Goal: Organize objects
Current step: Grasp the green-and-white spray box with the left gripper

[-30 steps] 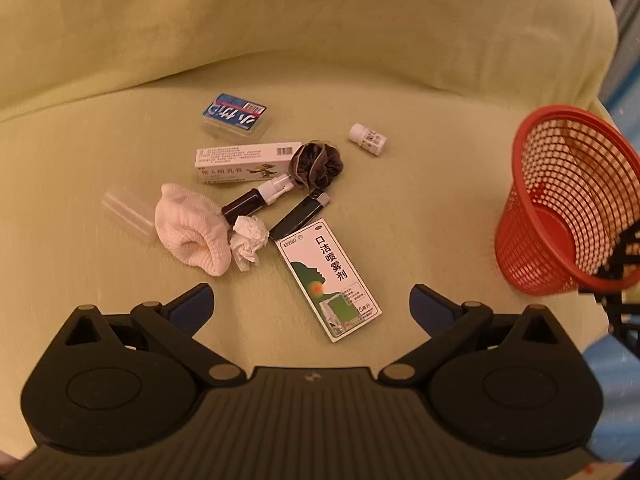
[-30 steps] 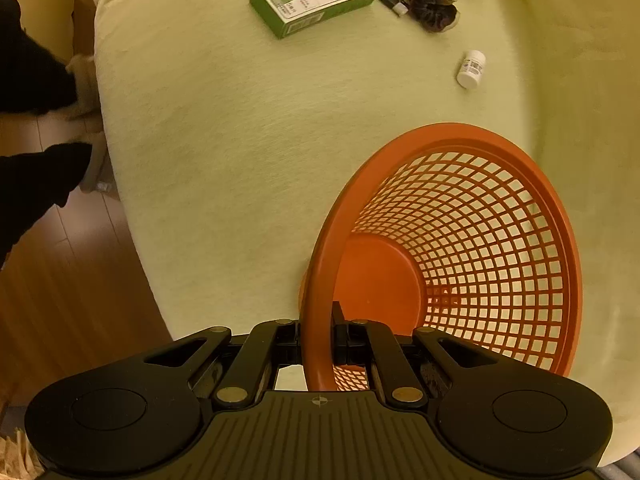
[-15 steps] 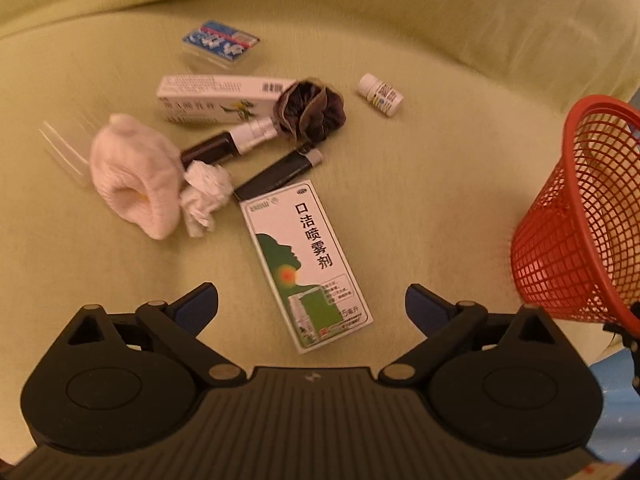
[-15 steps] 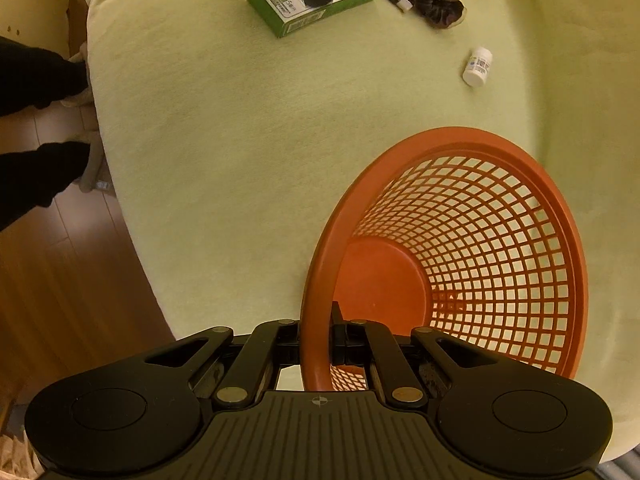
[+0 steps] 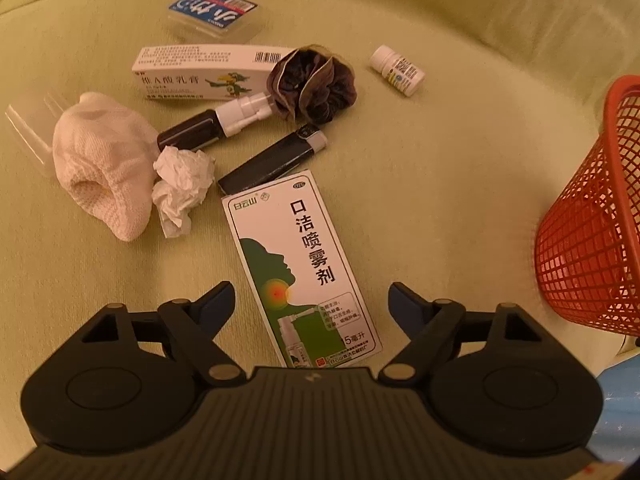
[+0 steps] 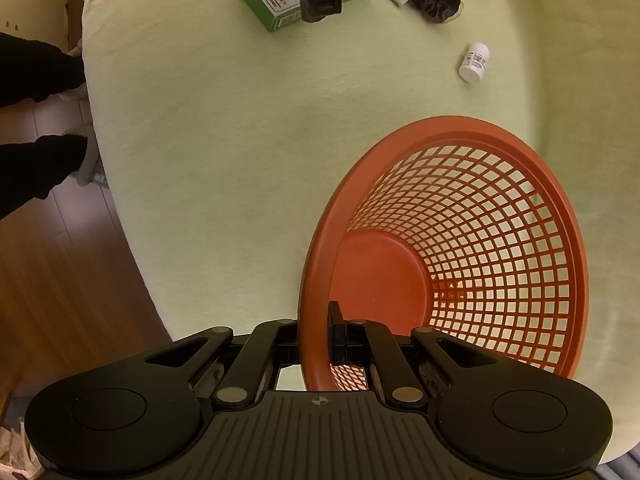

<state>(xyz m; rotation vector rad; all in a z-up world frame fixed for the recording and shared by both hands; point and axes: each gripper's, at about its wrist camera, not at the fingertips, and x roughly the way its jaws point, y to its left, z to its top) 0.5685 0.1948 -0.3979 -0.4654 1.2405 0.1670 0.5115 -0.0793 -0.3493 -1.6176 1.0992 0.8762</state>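
Left wrist: left gripper [image 5: 311, 295] lowered closer over green spray box [image 5: 301, 268]; jaws closing astride box, not yet gripped. Clutter unsorted on sofa cushion [image 5: 440, 184].

Right wrist: right gripper [image 6: 318, 338] clenched on red basket [image 6: 576, 248] rim; basket empty, nothing yet organized.

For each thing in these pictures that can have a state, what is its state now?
Left gripper: jaws closing, astride the green and white spray box, pads not touching it.
Right gripper: shut on the rim of the red basket.
Red basket: tilted, empty.
Green and white spray box: closed, lying flat.
Tissue: crumpled.
Small white bottle: capped, on its side.
Spray bottle: lying down.
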